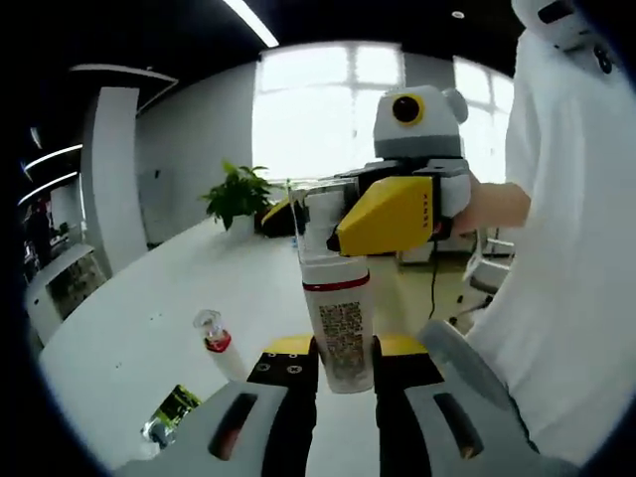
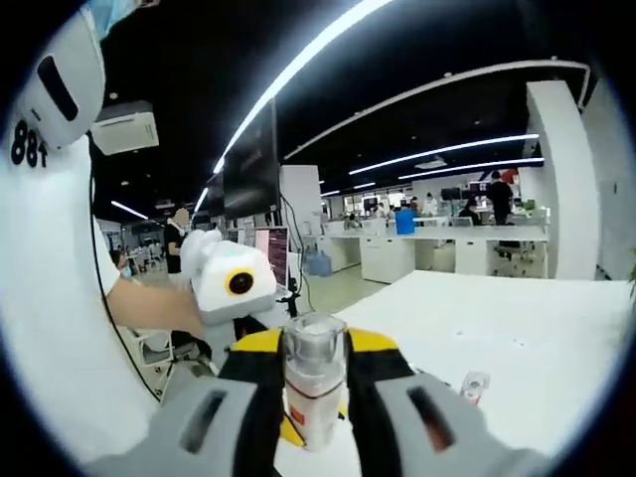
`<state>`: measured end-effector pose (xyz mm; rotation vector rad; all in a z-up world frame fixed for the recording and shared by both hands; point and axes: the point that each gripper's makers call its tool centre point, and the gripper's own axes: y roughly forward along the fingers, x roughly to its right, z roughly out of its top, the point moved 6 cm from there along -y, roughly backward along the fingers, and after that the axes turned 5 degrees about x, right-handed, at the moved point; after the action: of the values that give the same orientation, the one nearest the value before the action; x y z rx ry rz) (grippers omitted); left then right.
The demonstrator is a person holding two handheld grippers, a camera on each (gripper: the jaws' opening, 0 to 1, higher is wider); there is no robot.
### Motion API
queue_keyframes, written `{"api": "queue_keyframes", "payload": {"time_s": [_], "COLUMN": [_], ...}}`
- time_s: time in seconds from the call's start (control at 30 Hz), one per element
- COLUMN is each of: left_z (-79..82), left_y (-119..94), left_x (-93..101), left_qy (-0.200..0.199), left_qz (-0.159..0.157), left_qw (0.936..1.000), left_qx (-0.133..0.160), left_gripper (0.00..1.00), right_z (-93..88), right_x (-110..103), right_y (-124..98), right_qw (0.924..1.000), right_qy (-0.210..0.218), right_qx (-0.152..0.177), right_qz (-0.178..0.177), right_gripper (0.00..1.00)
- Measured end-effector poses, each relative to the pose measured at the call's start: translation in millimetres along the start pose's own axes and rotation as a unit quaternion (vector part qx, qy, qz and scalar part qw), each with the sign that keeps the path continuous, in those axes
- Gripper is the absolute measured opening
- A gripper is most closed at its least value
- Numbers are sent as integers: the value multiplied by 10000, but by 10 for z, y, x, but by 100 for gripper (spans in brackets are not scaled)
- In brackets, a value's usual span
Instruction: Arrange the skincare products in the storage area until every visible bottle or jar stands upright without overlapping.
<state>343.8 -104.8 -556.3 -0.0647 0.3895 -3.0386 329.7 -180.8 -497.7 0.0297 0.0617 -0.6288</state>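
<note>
L gripper (image 1: 344, 370) at bottom of left gripper view, jaws closed on lower body of white bottle (image 1: 341, 328) w/ printed label, red band above it. Bottle upright betw jaws, held above white table (image 1: 149, 308). R gripper (image 1: 393, 214) comes in from right, yellow jaws clamped round bottle's clear cap. Small tube (image 1: 217, 343) w/ clear cap + red collar stands on table just left of L gripper. Potted plant (image 1: 238, 194) far back on table. Person's white shirt (image 1: 566, 248) at right
</note>
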Motion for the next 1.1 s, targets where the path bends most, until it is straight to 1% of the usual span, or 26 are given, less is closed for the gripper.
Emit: {"api": "queue_keyframes", "payload": {"time_s": [0.07,0.1,0.13,0.2,0.3,0.53,0.6,0.67,0.83,0.93,1.0,1.1], "left_z": [-3,-9,-27,-59,-92,-205,-265,-333,-514,-624,-698,-807], "left_y": [29,45,70,107,140,221,254,297,407,470,514,576], "left_x": [-12,-19,-42,-78,-103,-149,-190,-217,-282,-314,-339,-385], "left_qy": [25,29,72,64,129,182,279,285,261,222,175,218], "left_qz": [-51,-52,13,100,149,182,232,207,224,193,185,211], "left_qw": [10000,10000,9999,9997,9992,9979,9967,9960,9955,9951,9947,9933], "left_qx": [-11,-27,-83,-211,-354,-593,-725,-817,-879,-943,-998,-1115], "left_gripper": [17,18,18,18,18,17,17,17,17,17,17,17], "right_z": [-7,-22,-40,-89,-142,-274,-345,-405,-592,-708,-786,-906], "right_x": [7,26,34,45,33,91,124,149,242,289,310,357], "right_y": [-2,-1,6,14,33,36,35,33,18,14,18,29], "right_qw": [10000,9999,9998,9989,9976,9960,9951,9946,9926,9908,9891,9863], "right_qy": [15,-20,-37,-258,-484,-550,-575,-545,-477,-407,-446,-480], "right_qx": [-12,-56,-102,-267,-367,-543,-639,-705,-871,-1028,-1130,-1287], "right_qz": [-24,-107,-175,-297,-344,-440,-497,-536,-702,-786,-832,-913], "right_gripper": [22,22,22,22,22,22,22,22,22,22,22,22]}}
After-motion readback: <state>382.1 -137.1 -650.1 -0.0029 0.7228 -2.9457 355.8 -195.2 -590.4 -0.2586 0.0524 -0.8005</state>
